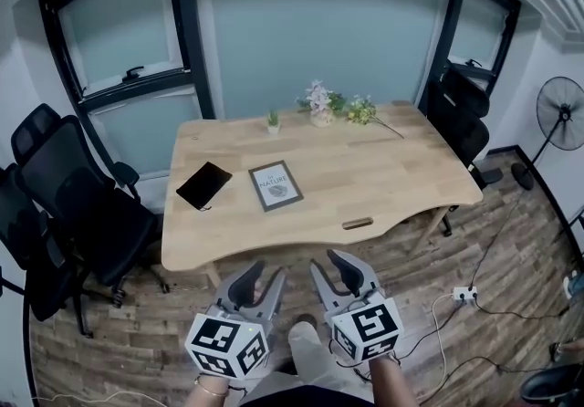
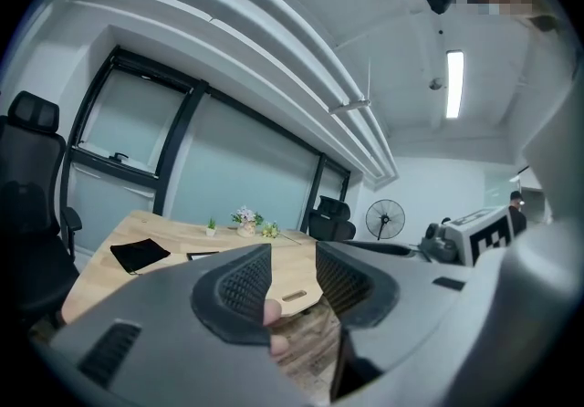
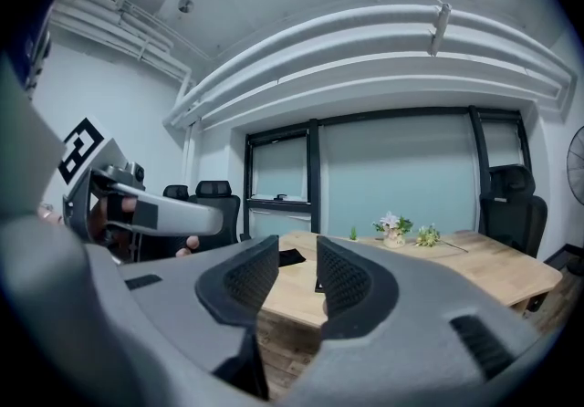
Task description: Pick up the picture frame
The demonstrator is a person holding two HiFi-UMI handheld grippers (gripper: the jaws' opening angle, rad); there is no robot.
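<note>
The picture frame lies flat on the wooden table, left of its middle, with a dark border and a pale print. It shows as a thin dark strip in the left gripper view. In the right gripper view only a sliver of the frame peeks between the jaws. My left gripper and right gripper hover side by side over the floor, short of the table's near edge. Both are open, nothing between their pads, pointing toward the table.
A black flat pad lies left of the frame. A tiny potted plant and flowers stand at the far edge. Black office chairs crowd the left, another chair and a fan the right. Cables and a power strip lie on the floor.
</note>
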